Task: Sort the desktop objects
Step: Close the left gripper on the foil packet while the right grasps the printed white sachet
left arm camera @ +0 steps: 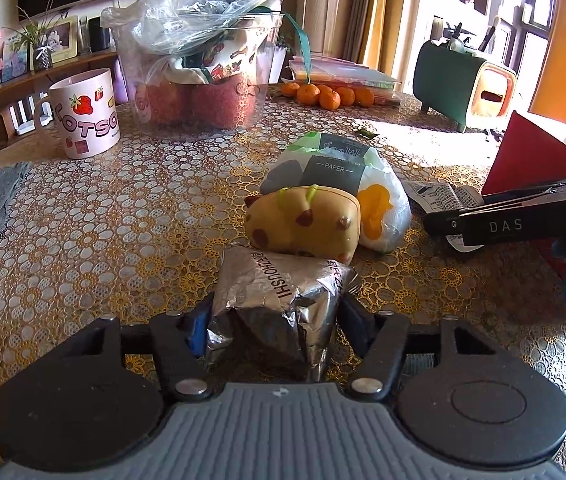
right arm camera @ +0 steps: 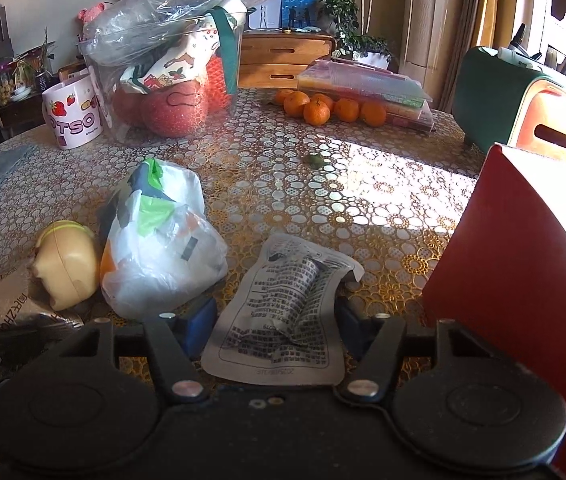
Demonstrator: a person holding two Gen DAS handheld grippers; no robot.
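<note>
The left tongs (left arm camera: pixel 275 316) pinch a foil packet (left arm camera: pixel 279 304) from both sides. The right tongs (right arm camera: pixel 275 320) straddle a printed sachet (right arm camera: pixel 283 312), pads just beside its edges (contact is hard to judge). At the packet's twelve o'clock a toy (left arm camera: pixel 307 224) and a plastic bag (left arm camera: pixel 363 184) lie loose on the bench (left arm camera: pixel 103 220); the tub (left arm camera: pixel 199 80) stands at eleven. Sorting looks barely begun.

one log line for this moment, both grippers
left gripper: shut on foil packet | right gripper: open, astride printed sachet | both on table
</note>
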